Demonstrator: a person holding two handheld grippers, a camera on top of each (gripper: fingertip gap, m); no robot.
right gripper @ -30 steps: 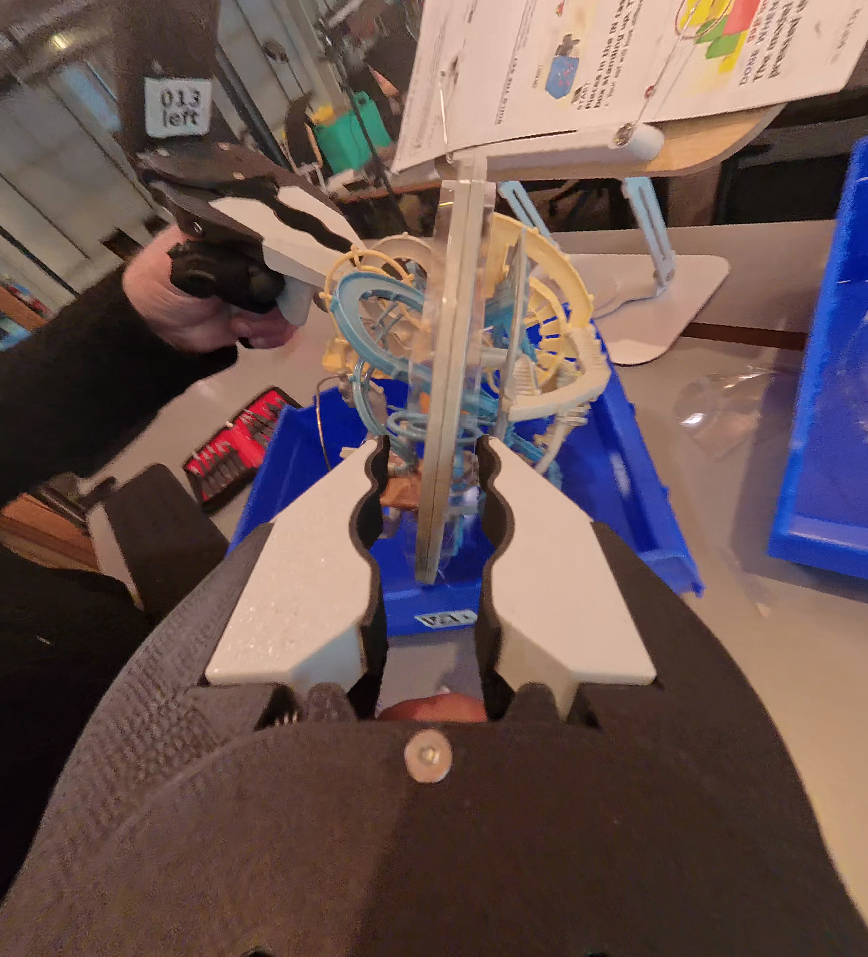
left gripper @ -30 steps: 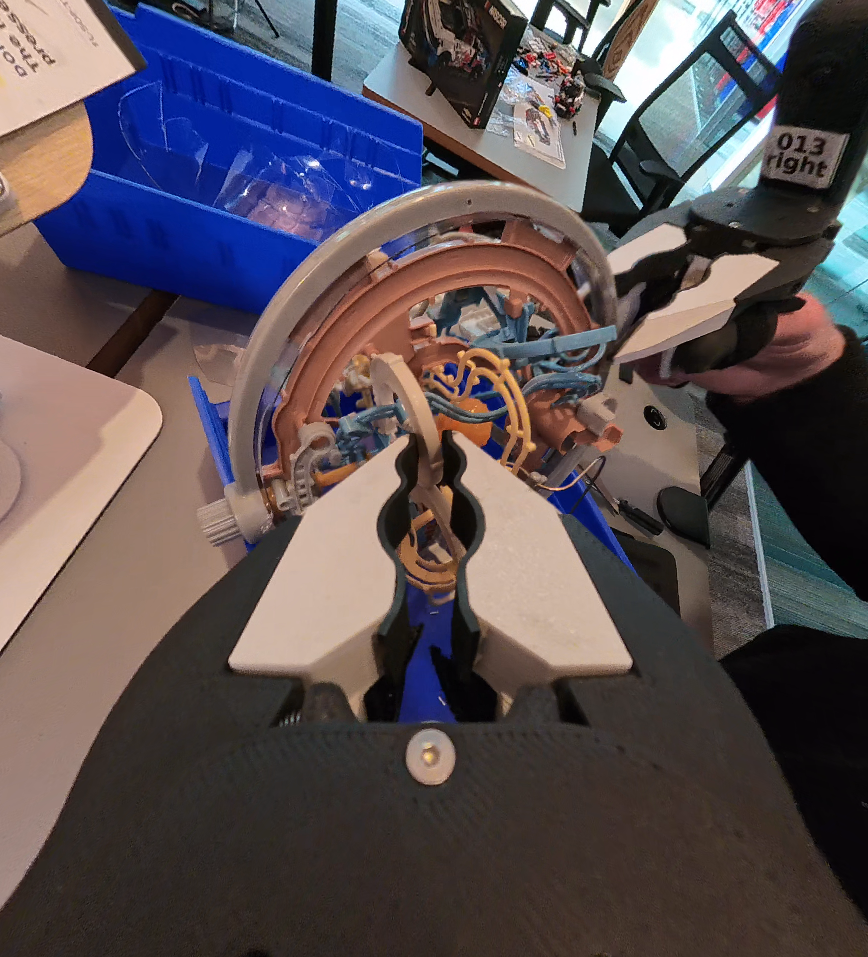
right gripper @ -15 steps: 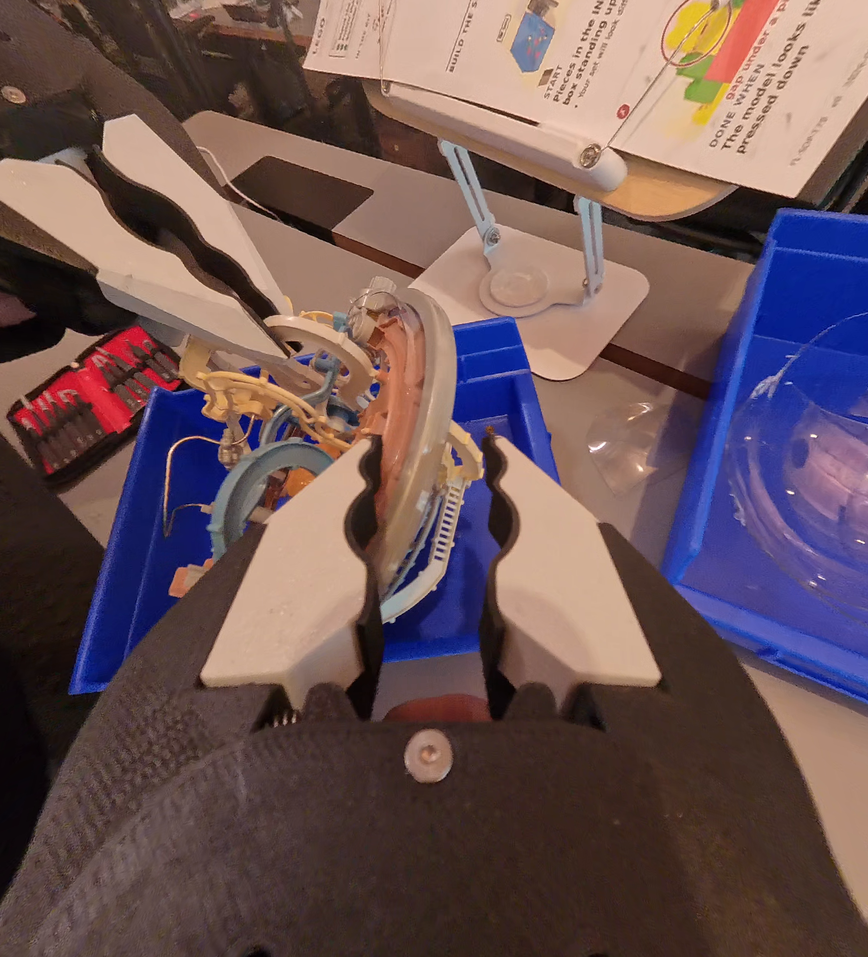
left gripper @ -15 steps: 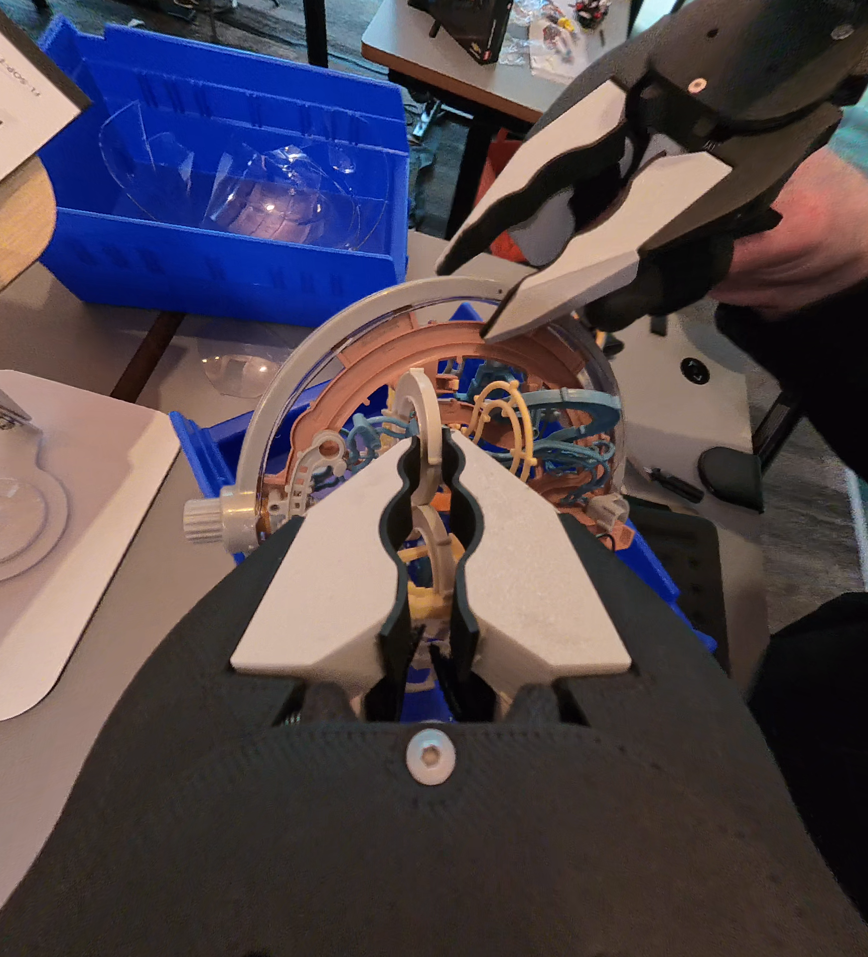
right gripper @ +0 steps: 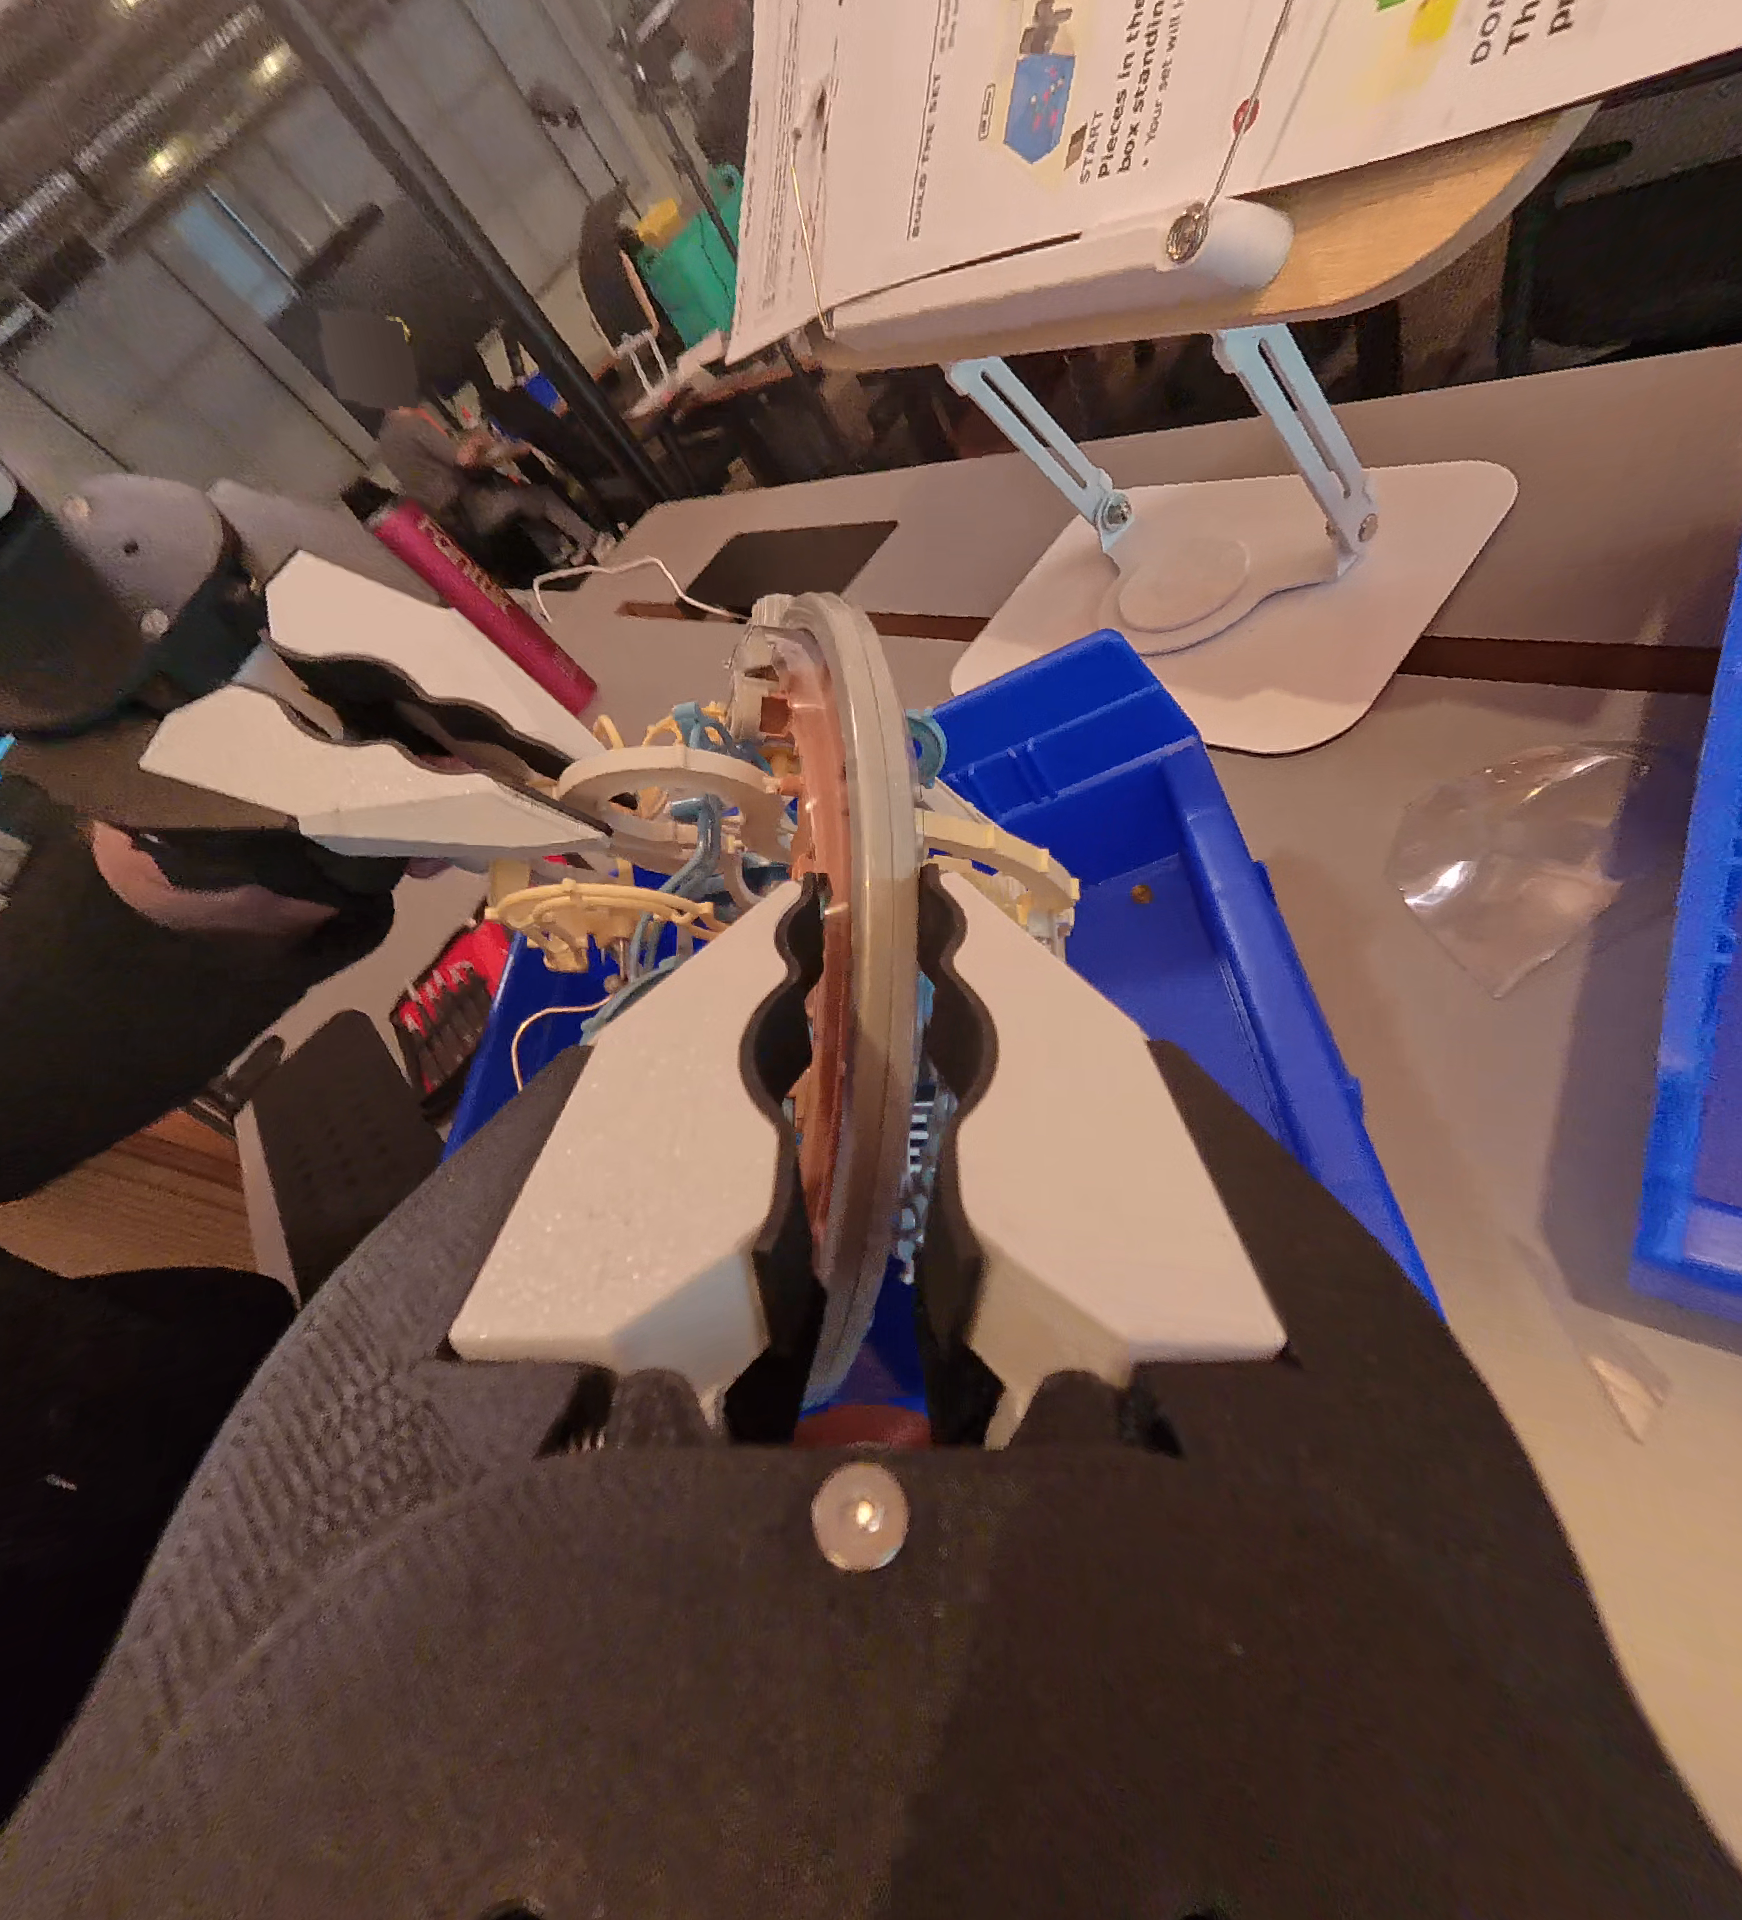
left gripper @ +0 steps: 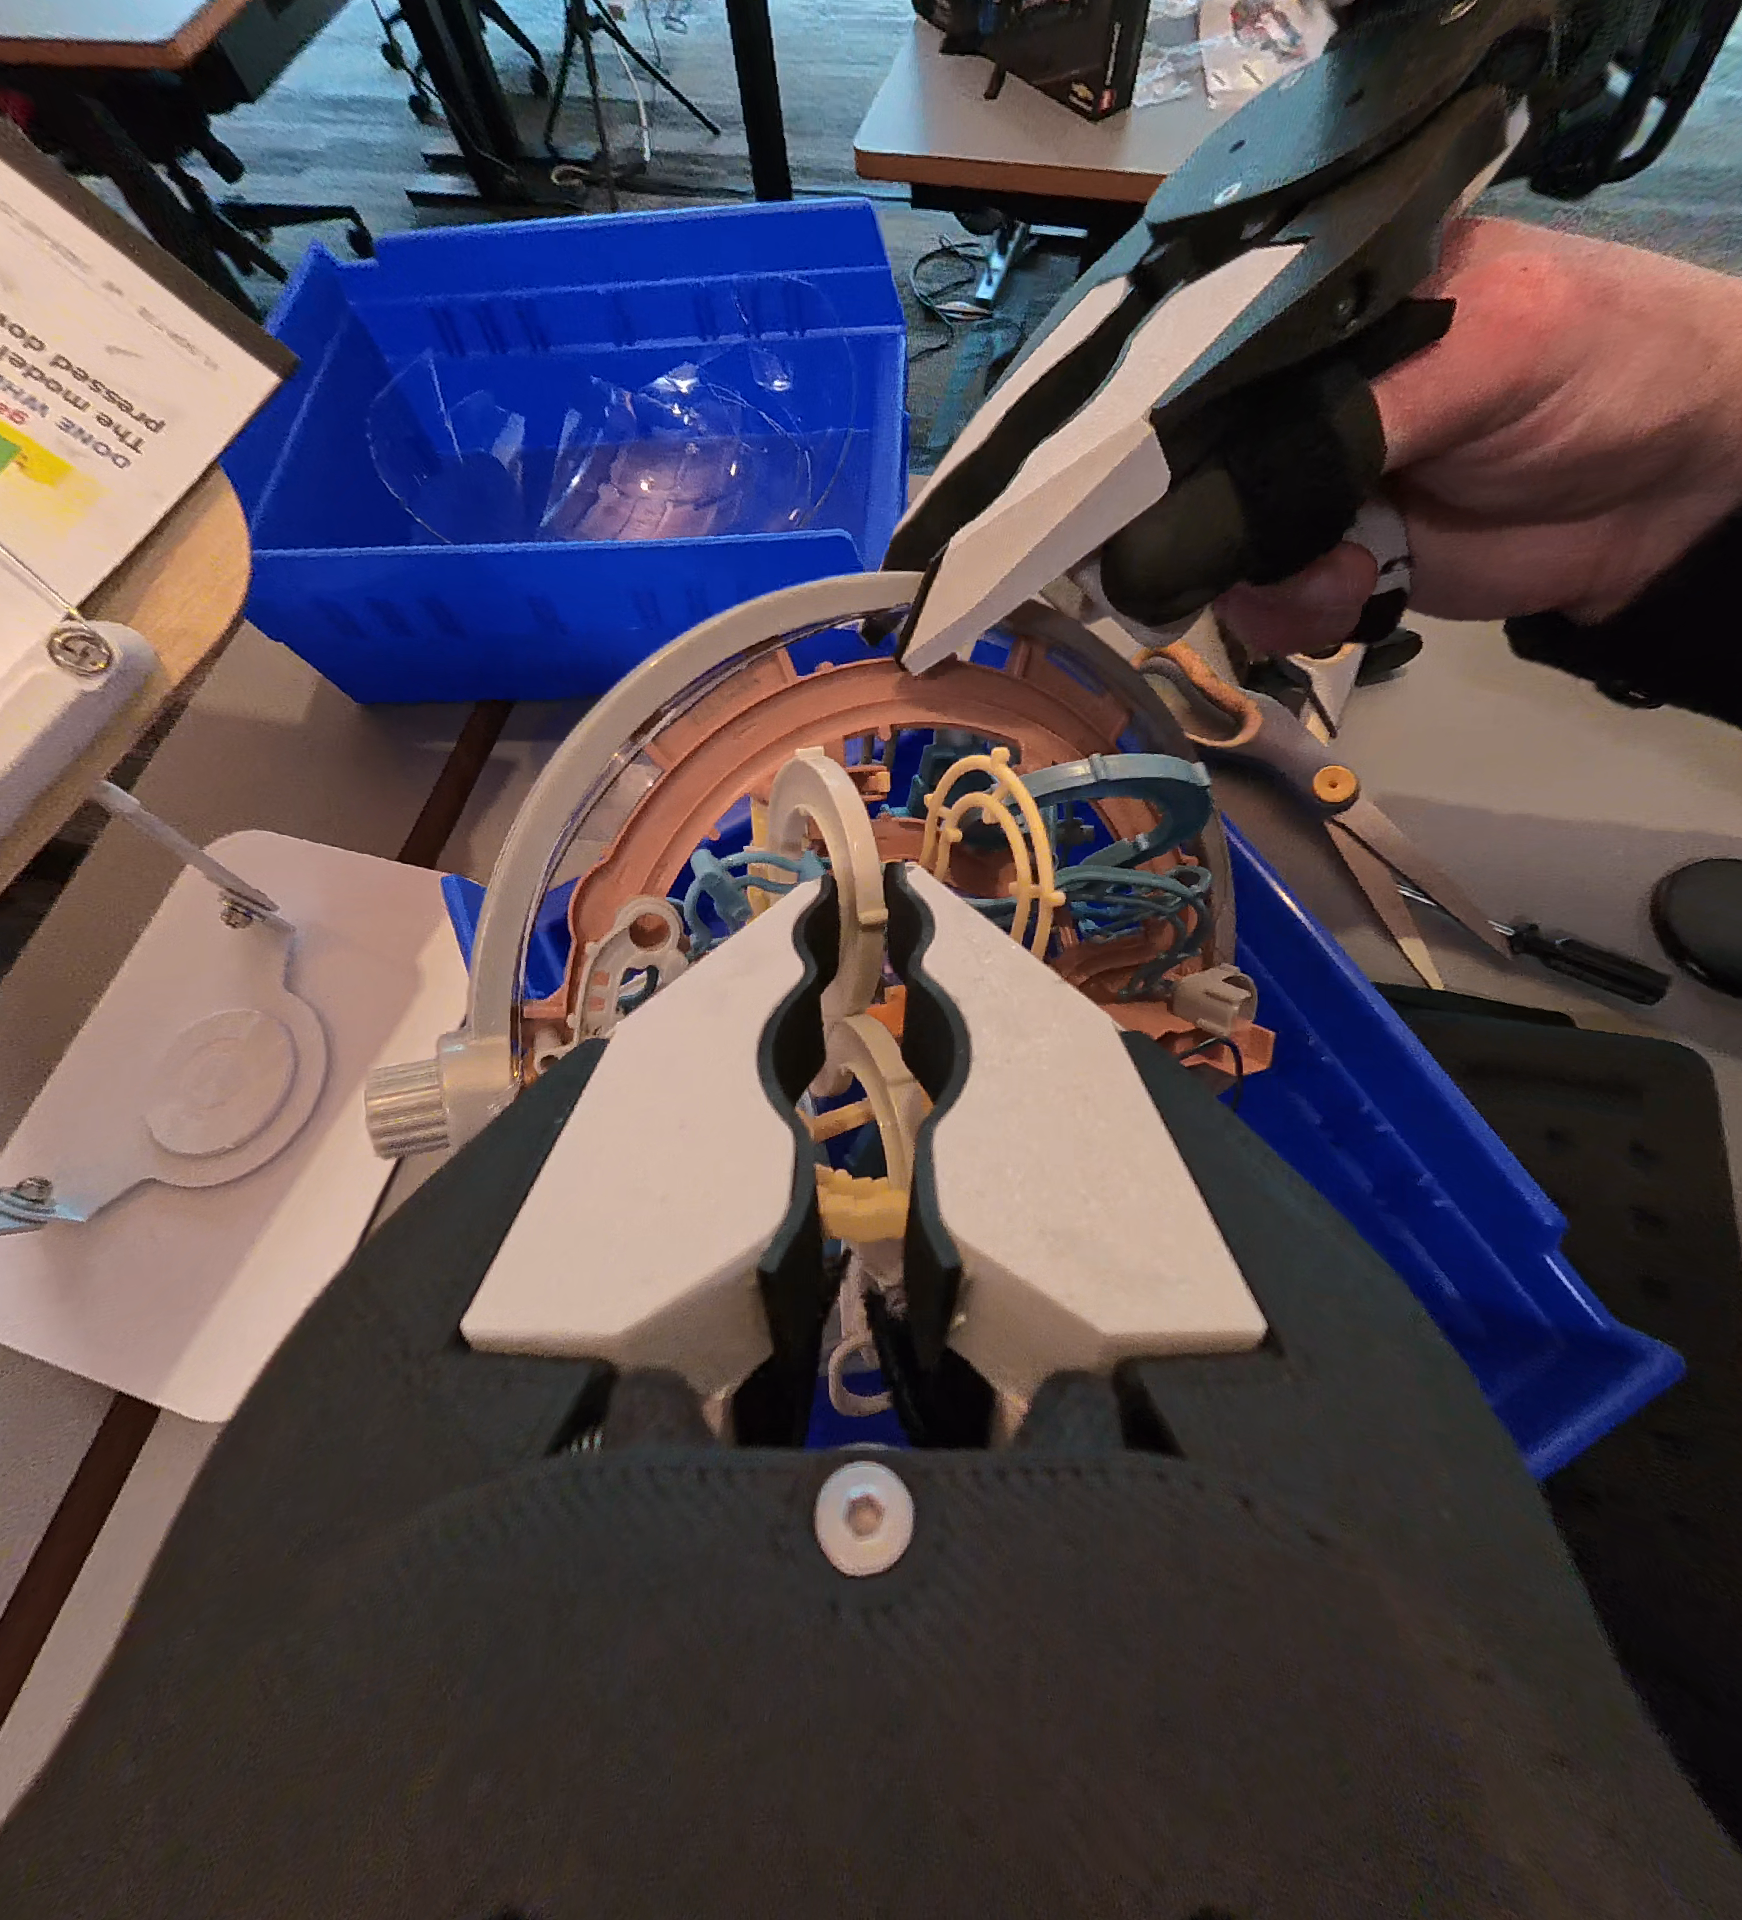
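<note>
Above the small blue plastic bin (left gripper: 1386,1132) on the grey surface (right gripper: 1532,1143), I have the round plastic maze model of tan, blue and cream tracks (left gripper: 950,831) held up by both grippers. My left gripper (left gripper: 856,914) has its jaws nearly closed on a pale grey ring track (left gripper: 810,800) inside the model. My right gripper (right gripper: 862,904) has its jaws clamped across the model's grey outer rim (right gripper: 872,748). Beyond sits a larger blue bin (left gripper: 576,613) holding a clear plastic dome (left gripper: 628,436), beside a white document stand (right gripper: 1251,592).
</note>
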